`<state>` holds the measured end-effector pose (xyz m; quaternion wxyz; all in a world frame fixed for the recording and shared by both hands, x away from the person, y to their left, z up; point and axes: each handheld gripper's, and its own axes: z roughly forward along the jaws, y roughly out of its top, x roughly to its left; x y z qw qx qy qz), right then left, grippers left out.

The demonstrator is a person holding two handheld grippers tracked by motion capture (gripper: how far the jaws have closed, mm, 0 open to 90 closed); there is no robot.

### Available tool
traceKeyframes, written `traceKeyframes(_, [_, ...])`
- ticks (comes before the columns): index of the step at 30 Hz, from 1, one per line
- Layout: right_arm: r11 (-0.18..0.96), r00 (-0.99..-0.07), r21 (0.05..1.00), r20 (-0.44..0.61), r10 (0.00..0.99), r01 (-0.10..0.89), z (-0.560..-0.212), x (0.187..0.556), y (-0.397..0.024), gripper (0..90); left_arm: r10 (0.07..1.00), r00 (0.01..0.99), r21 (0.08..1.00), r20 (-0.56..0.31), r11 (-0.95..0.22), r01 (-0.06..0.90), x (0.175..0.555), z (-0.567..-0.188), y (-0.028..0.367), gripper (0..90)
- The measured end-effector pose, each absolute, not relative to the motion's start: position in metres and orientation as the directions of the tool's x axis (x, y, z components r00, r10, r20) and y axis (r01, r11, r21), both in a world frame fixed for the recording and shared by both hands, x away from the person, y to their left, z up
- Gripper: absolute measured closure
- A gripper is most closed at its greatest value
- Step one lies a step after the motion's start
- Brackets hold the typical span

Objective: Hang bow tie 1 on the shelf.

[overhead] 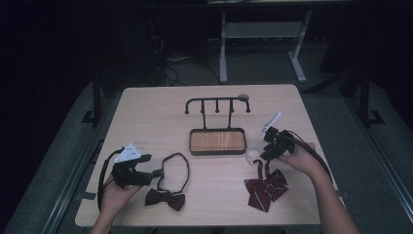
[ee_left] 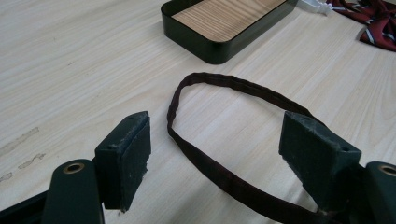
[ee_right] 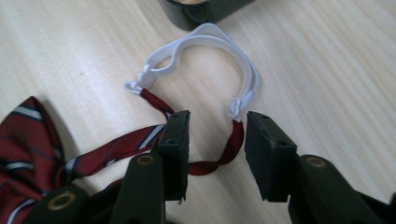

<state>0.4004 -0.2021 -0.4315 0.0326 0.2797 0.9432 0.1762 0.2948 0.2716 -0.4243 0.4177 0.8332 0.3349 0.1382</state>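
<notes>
On the pale wood table; red striped bow tie, white elastic loop.

Dim lab or test room, not a home: a lone pale-wood counter stands lit in the middle w/ dark all round it. Beyond the counter's far edge, cables lie on a grey carpeted floor, next to the white metal legs of a second desk. Black stand legs flank the counter left & right. On the counter, a hook rack w/ wood-lined tray, set out like a staged trial.
</notes>
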Motion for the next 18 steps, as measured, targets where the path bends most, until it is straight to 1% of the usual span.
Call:
traceKeyframes(4, [0.780, -0.831, 0.331, 0.024, 0.556, 0.531, -0.4376, 0.4054, -0.2018, 64.4, 0.674, 0.737, 0.786, -0.051, -0.429, 0.445, 0.2947, -0.4245, 0.2711, 24.9])
traceKeyframes(10, [0.786, -0.831, 0.308, 0.026, 0.556, 0.536, -0.4419, 0.4081, -0.2009, 74.3, 0.674, 0.737, 0.789, -0.049, -0.427, 0.442, 0.2949, -0.4243, 0.2716, 24.9])
traceKeyframes(11, [0.788, -0.832, 0.304, 0.026, 0.555, 0.535, -0.4426, 0.4082, -0.2006, 77.5, 0.674, 0.737, 0.789, -0.049, -0.426, 0.442, 0.2949, -0.4242, 0.2716, 24.9])
traceKeyframes(12, [0.788, -0.832, 0.304, 0.026, 0.555, 0.535, -0.4426, 0.4082, -0.2006, 77.5, 0.674, 0.737, 0.789, -0.049, -0.426, 0.442, 0.2949, -0.4242, 0.2717, 24.9])
traceKeyframes(16, [0.801, -0.839, 0.297, 0.002, 0.544, 0.520, -0.4423, 0.4077, -0.2002, 85.4, 0.674, 0.737, 0.791, -0.049, -0.425, 0.441, 0.2944, -0.4239, 0.2716, 24.9])
traceKeyframes(18, [0.801, -0.839, 0.295, 0.006, 0.544, 0.521, -0.4417, 0.4073, -0.2008, 86.8, 0.675, 0.737, 0.792, -0.049, -0.424, 0.440, 0.2944, -0.4238, 0.2717, 24.9])
